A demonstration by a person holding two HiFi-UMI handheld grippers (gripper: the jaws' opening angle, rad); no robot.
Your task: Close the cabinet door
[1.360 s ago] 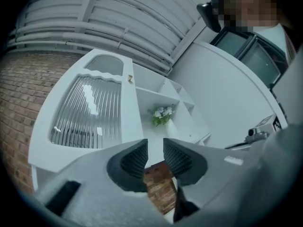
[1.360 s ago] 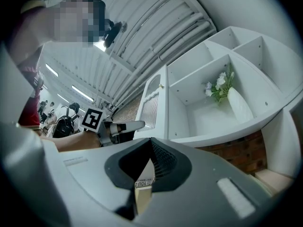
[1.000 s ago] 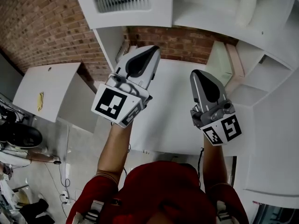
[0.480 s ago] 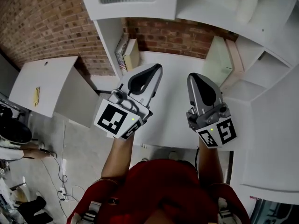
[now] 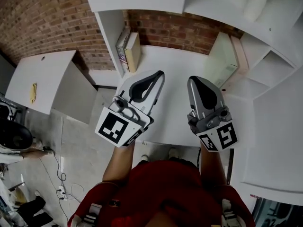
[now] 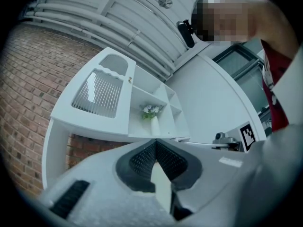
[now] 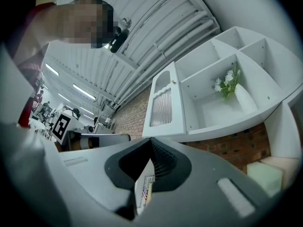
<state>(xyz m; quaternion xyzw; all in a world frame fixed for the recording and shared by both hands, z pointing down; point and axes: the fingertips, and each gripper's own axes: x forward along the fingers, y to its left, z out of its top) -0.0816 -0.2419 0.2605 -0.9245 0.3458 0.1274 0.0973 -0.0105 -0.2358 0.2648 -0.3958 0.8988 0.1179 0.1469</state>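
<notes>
Red brick wall [image 5: 42, 18], white desk [image 5: 177, 74], grey floor [image 5: 80, 150], ribbed white ceiling [image 6: 137, 18], strip lights [image 7: 85, 92].

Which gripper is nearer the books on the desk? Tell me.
Left. In the head view the left gripper is just below-right of the books; the right gripper is farther right.

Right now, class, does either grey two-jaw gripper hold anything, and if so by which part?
Nothing is held. The grey left gripper and the grey right gripper each have their jaws shut together, with nothing between them.

Left gripper [image 5: 158, 75], right gripper [image 5: 193, 81]: jaws together, empty.
</notes>
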